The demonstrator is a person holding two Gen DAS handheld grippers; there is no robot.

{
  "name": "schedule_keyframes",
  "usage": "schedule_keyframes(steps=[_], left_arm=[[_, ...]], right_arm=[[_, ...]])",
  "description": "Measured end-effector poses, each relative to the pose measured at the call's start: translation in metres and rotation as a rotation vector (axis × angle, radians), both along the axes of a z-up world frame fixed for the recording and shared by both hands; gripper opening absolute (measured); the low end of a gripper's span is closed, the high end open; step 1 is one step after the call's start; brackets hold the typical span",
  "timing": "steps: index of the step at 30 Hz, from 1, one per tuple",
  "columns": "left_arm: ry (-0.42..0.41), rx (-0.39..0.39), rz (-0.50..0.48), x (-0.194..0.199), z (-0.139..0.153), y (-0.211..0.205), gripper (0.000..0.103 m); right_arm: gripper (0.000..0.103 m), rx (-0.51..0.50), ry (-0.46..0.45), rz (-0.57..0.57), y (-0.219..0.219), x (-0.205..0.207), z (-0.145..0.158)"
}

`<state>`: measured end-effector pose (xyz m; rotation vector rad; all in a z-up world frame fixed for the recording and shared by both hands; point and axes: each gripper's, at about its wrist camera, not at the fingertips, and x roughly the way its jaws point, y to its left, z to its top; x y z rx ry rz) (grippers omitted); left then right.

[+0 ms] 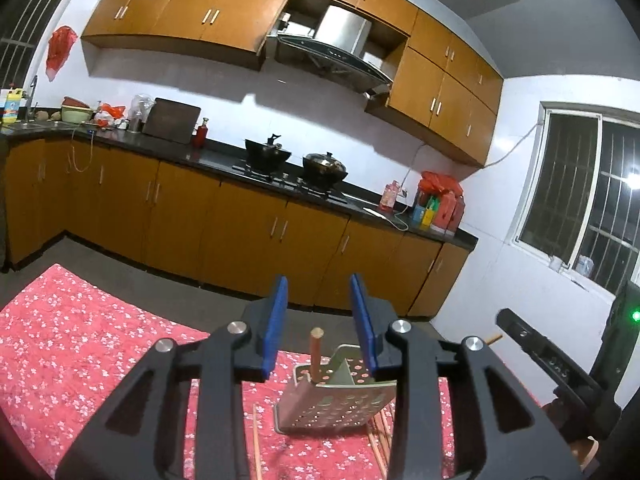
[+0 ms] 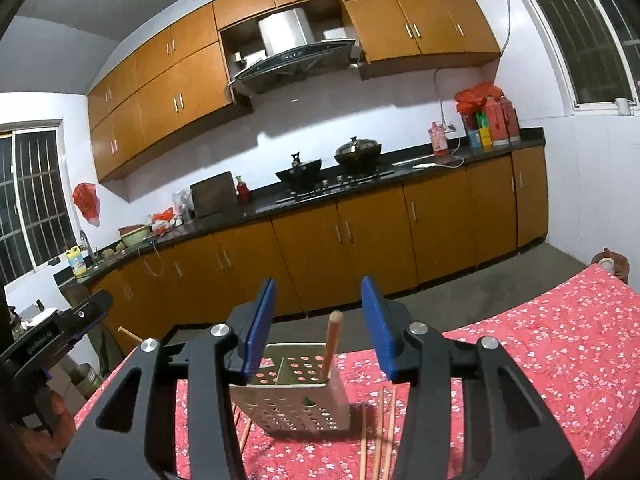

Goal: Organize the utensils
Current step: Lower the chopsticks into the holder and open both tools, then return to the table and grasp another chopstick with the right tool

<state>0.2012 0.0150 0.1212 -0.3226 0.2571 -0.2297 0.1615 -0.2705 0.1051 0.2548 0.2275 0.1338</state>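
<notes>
While both grippers hang open, empty: left gripper, right gripper each face holder just ahead, chopstick upright inside.

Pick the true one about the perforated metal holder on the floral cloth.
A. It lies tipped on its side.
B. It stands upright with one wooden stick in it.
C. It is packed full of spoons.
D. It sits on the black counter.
B: the metal holder stands upright on the floral cloth, a single wooden stick poking out of it.
</notes>
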Motion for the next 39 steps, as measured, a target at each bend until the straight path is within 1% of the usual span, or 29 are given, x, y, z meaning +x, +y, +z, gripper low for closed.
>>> schedule_keyframes(steps=[4,6,7,9,12,13,14,15,16,18,19,22,24,25,27,28,29,30,31,34,36,39], left_arm=[[0.002,-0.027,0.038,-0.016,-0.003,0.022,0.036],[0.019,-0.021,0.068,-0.022,-0.01,0.031,0.04],[0.042,-0.005,0.095,-0.025,-0.018,0.037,0.041],[0.089,0.034,0.136,-0.028,-0.032,0.045,0.042],[0.223,0.101,0.175,-0.023,-0.071,0.055,0.042],[0.263,0.118,0.178,-0.02,-0.082,0.057,0.042],[0.326,0.15,0.18,-0.017,-0.099,0.059,0.042],[0.365,0.17,0.18,-0.016,-0.112,0.059,0.042],[0.412,0.197,0.178,-0.015,-0.128,0.059,0.042],[0.462,0.221,0.17,-0.018,-0.15,0.06,0.042],[0.49,0.229,0.162,-0.02,-0.161,0.06,0.042],[0.524,0.232,0.146,-0.027,-0.18,0.06,0.042],[0.534,0.236,0.134,-0.031,-0.185,0.059,0.042],[0.533,0.238,0.128,-0.033,-0.187,0.059,0.042],[0.529,0.239,0.117,-0.035,-0.187,0.058,0.042],[0.524,0.237,0.105,-0.037,-0.186,0.057,0.042],[0.521,0.234,0.093,-0.038,-0.186,0.057,0.042],[0.52,0.231,0.082,-0.04,-0.184,0.052,0.042],[0.521,0.229,0.072,-0.037,-0.18,0.049,0.042],[0.528,0.21,0.012,-0.037,-0.18,0.042,0.041],[0.532,0.204,-0.023,-0.038,-0.181,0.036,0.035],[0.545,0.199,-0.066,-0.038,-0.186,0.025,0.029]], right_arm=[[0.046,0.015,-0.009,-0.027,-0.014,-0.016,0.0],[0.047,0.001,0.022,-0.066,-0.022,-0.021,-0.008],[0.047,-0.007,0.047,-0.082,-0.026,-0.021,-0.015],[0.047,-0.018,0.114,-0.106,-0.033,-0.019,-0.032],[0.047,-0.038,0.284,-0.133,-0.041,-0.005,-0.073],[0.045,-0.047,0.36,-0.126,-0.041,0.001,-0.091],[0.042,-0.052,0.418,-0.115,-0.04,0.005,-0.107],[0.035,-0.054,0.472,-0.095,-0.038,0.009,-0.123],[0.029,-0.051,0.503,-0.081,-0.037,0.01,-0.132],[0.024,-0.036,0.572,-0.042,-0.031,0.011,-0.155],[0.024,-0.032,0.587,-0.028,-0.028,0.009,-0.162],[0.024,-0.049,0.596,-0.003,-0.016,0.005,-0.172],[0.023,-0.069,0.601,0.006,-0.009,0.004,-0.174],[0.021,-0.079,0.605,0.008,-0.007,0.004,-0.174],[0.019,-0.109,0.63,0.008,-0.002,0.001,-0.184],[0.014,-0.109,0.63,0.008,-0.002,0.001,-0.184],[0.012,-0.119,0.644,0.005,-0.001,0.001,-0.187],[0.009,-0.121,0.649,0.005,-0.003,0.0,-0.19],[0.008,-0.151,0.639,-0.018,-0.003,-0.001,-0.19],[0.008,-0.141,0.642,-0.058,-0.012,0.003,-0.191],[0.008,-0.121,0.644,-0.086,-0.021,0.005,-0.189],[0.008,-0.11,0.646,-0.09,-0.026,0.005,-0.188]])
